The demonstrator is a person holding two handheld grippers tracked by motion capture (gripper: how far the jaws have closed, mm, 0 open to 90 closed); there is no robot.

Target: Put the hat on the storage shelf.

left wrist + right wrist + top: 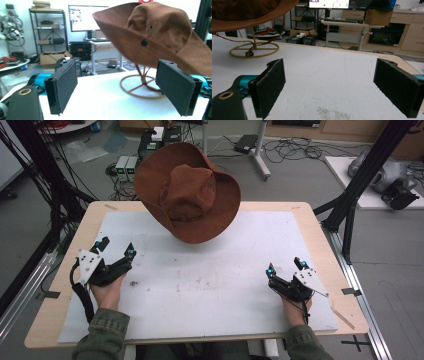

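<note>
We counted one brown hat [189,192] perched tilted on its stand [140,86] at the table's far side, and two grippers, left gripper [116,248] and right gripper [284,267], both resting low with jaws spread, empty.

Matt brown cloth hat [189,195] (metal snaps) on brassy wire stand [140,86]

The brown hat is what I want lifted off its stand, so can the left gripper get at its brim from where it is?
Probably yes. The left gripper is open and apart from the brown hat, with bare white mat between them. The brim hangs clear above the ring base of the stand.
</note>
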